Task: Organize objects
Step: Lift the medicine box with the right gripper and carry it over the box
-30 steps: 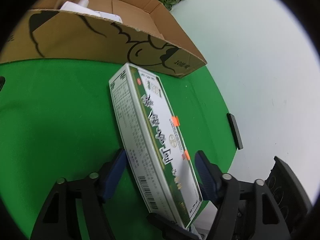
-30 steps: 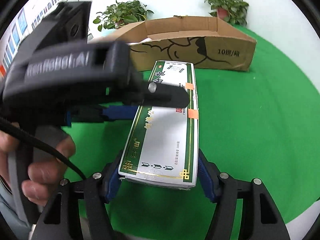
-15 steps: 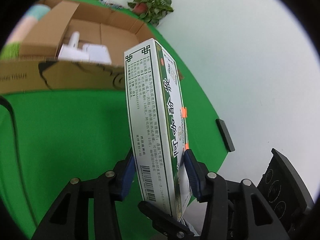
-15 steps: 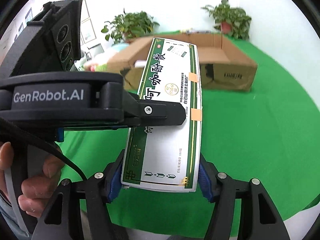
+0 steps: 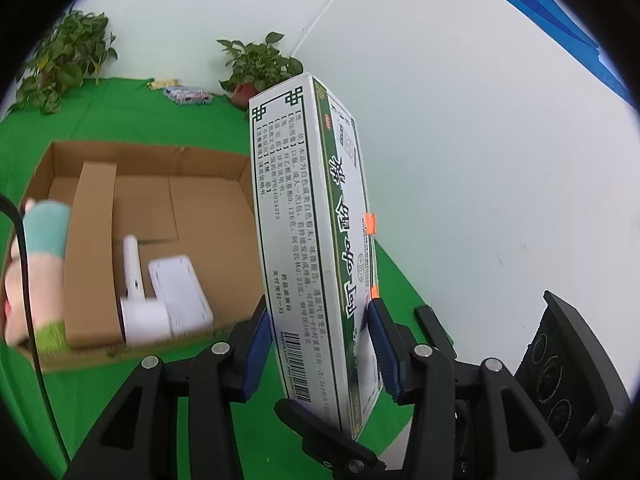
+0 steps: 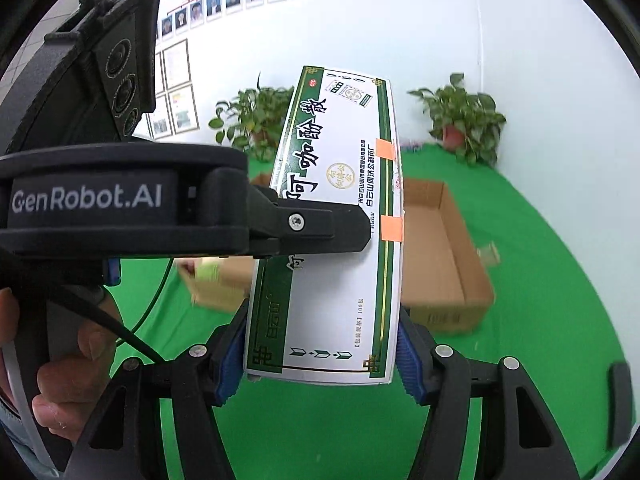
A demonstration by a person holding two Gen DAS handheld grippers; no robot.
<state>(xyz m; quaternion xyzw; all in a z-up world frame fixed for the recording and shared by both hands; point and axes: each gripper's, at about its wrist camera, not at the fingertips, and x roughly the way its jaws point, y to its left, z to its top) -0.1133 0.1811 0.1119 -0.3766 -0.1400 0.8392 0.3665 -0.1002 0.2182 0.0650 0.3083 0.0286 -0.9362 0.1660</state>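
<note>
Above cardboard box (image 5: 152, 184), medicine carton (image 5: 316, 248) gripped

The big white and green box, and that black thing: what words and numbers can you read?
"阿咖酚散", "100包", "OTC", "白云山": medicine box front.
"H14024373": box side; other small print and barcode digits too small.
"GenRobot.AI": left gripper body.
Wall photos' captions: too small.

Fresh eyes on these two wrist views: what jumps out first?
The long green-and-white medicine box dominates both views, clamped by both grippers at once: the right gripper at its near end, the left gripper across its faces. Beyond it on the green cloth sits an open cardboard box holding white items, including a white device. Potted plants line the far wall.
</note>
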